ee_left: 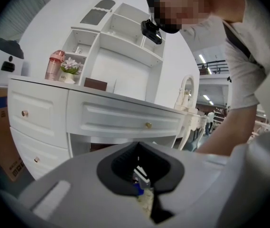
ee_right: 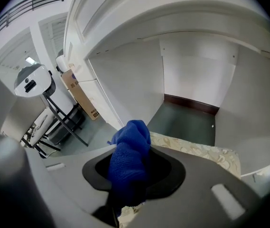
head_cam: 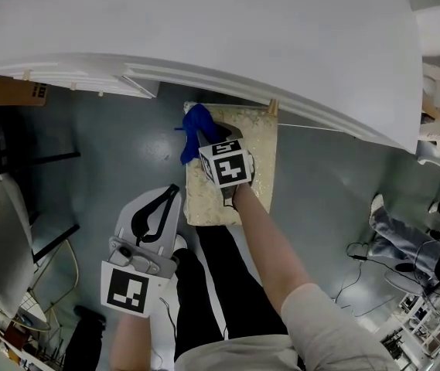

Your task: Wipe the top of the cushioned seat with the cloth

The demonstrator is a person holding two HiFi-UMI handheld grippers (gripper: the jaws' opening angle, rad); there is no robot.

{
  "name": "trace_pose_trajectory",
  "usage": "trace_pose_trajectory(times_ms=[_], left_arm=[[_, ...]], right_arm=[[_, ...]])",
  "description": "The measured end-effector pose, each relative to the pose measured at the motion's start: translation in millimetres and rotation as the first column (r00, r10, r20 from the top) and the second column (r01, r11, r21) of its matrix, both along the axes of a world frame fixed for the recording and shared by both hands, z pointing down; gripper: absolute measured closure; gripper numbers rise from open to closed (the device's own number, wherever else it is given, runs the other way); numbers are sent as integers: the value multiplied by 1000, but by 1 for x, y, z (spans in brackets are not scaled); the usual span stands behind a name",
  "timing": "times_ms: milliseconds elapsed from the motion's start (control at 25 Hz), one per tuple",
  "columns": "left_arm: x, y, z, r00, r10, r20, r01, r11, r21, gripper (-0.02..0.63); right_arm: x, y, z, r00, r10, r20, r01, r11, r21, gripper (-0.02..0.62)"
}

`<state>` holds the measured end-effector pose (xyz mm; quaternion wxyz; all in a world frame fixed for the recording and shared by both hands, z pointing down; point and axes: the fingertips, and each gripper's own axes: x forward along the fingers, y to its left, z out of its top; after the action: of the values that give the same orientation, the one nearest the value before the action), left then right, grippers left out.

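One edge of the cushioned seat (head_cam: 260, 153) vanishes under the white surface (head_cam: 204, 29) at the head view's top, where the marker cube (head_cam: 226, 165) hides the jaws of the right hand-held gripper (head_cam: 209, 150). The right gripper view shows them pinching the blue cloth (ee_right: 129, 160), bunched at the seat's upper left corner. The left hand-held gripper (head_cam: 170, 196), at lower left, is pressed together and empty.

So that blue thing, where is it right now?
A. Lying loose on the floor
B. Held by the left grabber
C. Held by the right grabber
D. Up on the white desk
C: the blue cloth is pinched between the jaws of the right gripper, over the cushioned seat. The left gripper is shut with nothing in it.
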<state>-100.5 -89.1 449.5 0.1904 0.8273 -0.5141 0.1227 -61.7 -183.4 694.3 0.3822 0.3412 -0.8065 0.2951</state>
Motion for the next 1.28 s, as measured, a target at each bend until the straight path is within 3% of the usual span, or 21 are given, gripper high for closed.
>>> trace_pose_trajectory(times_ms=[160, 600, 920, 1280], left_arm=[[7, 0, 0, 1000, 17, 0, -17, 1000, -5, 606], [33, -5, 2, 997, 72, -6, -72, 997, -3, 606], [47, -15, 2, 996, 85, -11, -85, 996, -2, 606], [43, -13, 1, 996, 91, -20, -91, 996, 2, 606]], right_arm=[[18, -4, 1, 1000, 11, -18, -11, 1000, 10, 477], [99, -17, 5, 988, 145, -45, -144, 989, 18, 479], [157, -27, 7, 969, 241, -63, -240, 971, 21, 477], [189, -24, 10, 937, 343, -67, -345, 939, -10, 474]])
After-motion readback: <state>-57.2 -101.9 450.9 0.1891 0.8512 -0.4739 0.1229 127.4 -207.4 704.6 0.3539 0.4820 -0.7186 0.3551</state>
